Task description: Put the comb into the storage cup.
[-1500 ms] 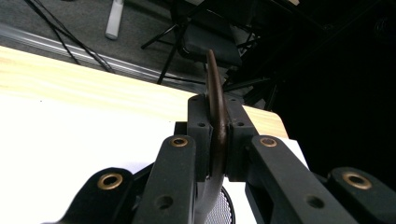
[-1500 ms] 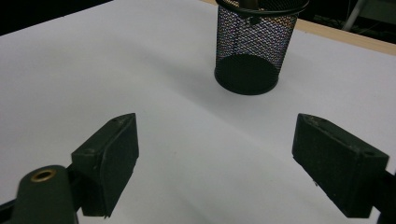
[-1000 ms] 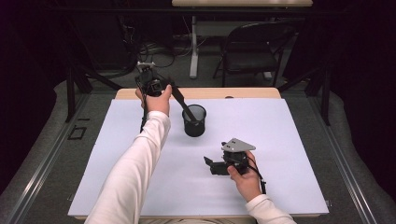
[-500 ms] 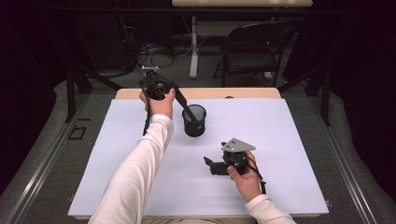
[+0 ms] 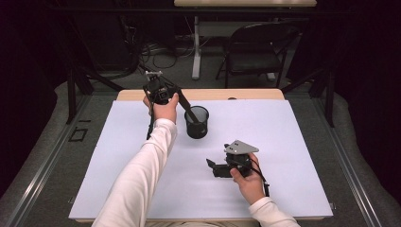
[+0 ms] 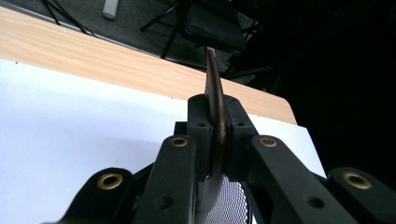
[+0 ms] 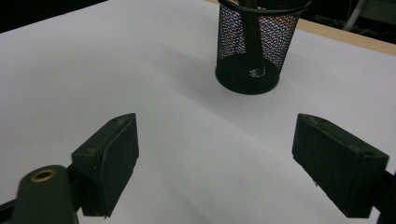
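Your left gripper [image 5: 185, 105] pinches a thin dark utensil [image 6: 215, 100], its lower end already inside the black mesh cup [image 5: 196, 122] on the white sheet; releasing remains. Your right gripper [image 7: 229, 158] rests spread, empty.

One black wire-mesh cylindrical cup [image 5: 196, 122] is counted, ahead of the right gripper's jaws. One dark, thin, curved-edged utensil [image 6: 215, 116] is counted between the left gripper's jaws. One white rectangular table sheet [image 5: 293, 142] is counted beneath both.
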Demonstrator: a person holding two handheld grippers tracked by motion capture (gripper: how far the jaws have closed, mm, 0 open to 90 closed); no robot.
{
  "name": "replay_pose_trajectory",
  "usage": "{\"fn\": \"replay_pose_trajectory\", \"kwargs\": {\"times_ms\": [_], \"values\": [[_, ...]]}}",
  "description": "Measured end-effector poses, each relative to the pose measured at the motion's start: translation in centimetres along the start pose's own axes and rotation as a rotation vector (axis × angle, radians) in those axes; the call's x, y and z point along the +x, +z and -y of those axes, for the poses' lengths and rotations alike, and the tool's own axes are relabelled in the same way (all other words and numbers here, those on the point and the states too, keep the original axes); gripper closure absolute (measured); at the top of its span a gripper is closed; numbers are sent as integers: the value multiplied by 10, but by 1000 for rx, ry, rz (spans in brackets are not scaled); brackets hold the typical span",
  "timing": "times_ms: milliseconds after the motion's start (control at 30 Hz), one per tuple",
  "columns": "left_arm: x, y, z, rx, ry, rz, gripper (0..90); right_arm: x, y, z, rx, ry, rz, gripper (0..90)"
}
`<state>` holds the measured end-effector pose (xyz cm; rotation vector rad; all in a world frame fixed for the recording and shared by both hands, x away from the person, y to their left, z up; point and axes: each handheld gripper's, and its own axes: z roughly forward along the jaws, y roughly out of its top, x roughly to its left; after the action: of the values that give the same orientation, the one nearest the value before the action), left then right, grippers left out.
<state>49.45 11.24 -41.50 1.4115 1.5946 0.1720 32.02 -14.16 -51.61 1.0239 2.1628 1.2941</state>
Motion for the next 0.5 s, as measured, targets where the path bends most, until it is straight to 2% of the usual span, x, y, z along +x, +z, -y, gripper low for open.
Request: {"fn": "replay_pose_trajectory", "kwargs": {"times_ms": [500], "values": [[3, 5, 5, 4, -5, 3, 838, 0, 0, 0, 1, -2, -2, 146]]}}
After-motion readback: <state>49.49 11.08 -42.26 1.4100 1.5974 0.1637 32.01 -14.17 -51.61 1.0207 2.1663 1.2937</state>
